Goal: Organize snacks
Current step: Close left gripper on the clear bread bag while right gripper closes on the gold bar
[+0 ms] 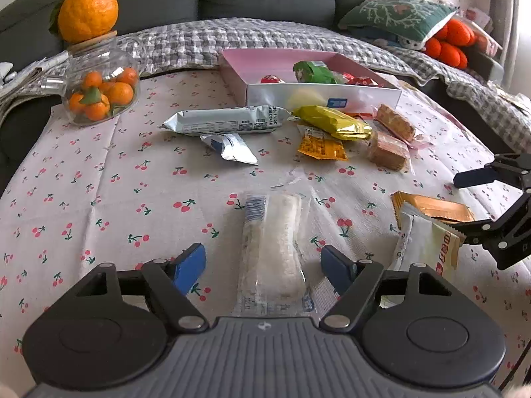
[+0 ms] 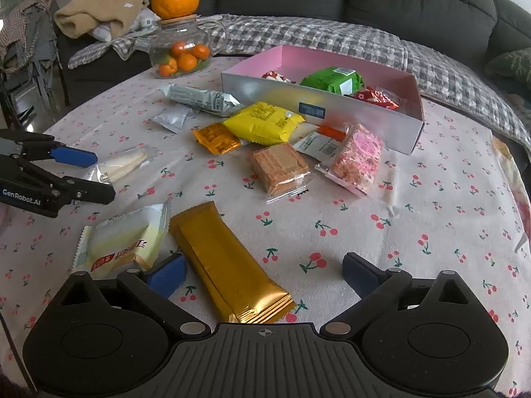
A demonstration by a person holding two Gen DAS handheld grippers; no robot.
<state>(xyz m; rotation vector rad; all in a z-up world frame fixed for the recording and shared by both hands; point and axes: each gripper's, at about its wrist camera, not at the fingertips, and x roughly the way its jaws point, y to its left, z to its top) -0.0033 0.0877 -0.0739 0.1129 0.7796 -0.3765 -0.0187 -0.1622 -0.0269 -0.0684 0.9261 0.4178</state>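
My left gripper [image 1: 264,267] is open, its blue fingers on either side of a clear-wrapped white rice bar [image 1: 275,252] lying on the cherry-print cloth; it also shows in the right wrist view [image 2: 88,174]. My right gripper [image 2: 265,273] is open around a gold-wrapped bar [image 2: 225,265], with a cream packet [image 2: 124,242] beside its left finger. It also shows in the left wrist view [image 1: 464,205]. A pink box [image 2: 332,109] at the back holds a green pack [image 2: 332,79] and red sweets [image 2: 376,98].
Loose snacks lie before the box: a silver bar [image 1: 225,121], a small silver packet [image 1: 229,147], a yellow pack [image 1: 335,122], an orange sachet [image 1: 320,147], wafers [image 1: 388,151] and a pink bar [image 2: 358,156]. A glass jar of oranges [image 1: 99,83] stands back left. A sofa lies behind.
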